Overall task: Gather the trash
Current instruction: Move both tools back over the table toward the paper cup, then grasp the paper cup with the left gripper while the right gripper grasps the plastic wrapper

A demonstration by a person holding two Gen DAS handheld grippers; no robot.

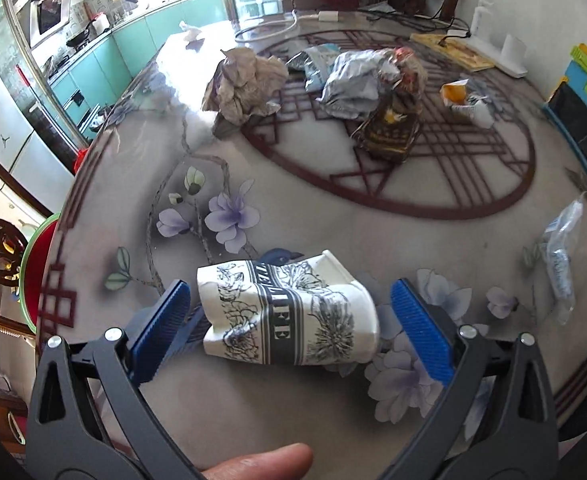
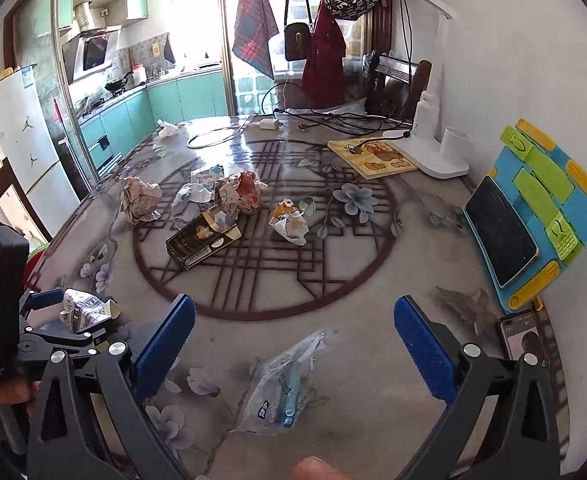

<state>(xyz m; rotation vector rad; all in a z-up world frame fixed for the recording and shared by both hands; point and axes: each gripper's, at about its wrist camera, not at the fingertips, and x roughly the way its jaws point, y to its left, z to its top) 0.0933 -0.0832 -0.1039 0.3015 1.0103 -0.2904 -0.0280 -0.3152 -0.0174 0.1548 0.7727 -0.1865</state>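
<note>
Left claw [image 1: 291, 320] gapes wide around crushed paper cup [image 1: 289, 312], untouched.

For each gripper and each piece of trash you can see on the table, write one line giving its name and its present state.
left gripper: open, fingers either side of the cup
right gripper: open, above the plastic bag
paper cup: crushed, lying on its side
clear plastic bag: crumpled, flat on the table
dark carton: lying on its side, end flap open
paper ball: crumpled
orange wrapper: torn open, crumpled
</note>
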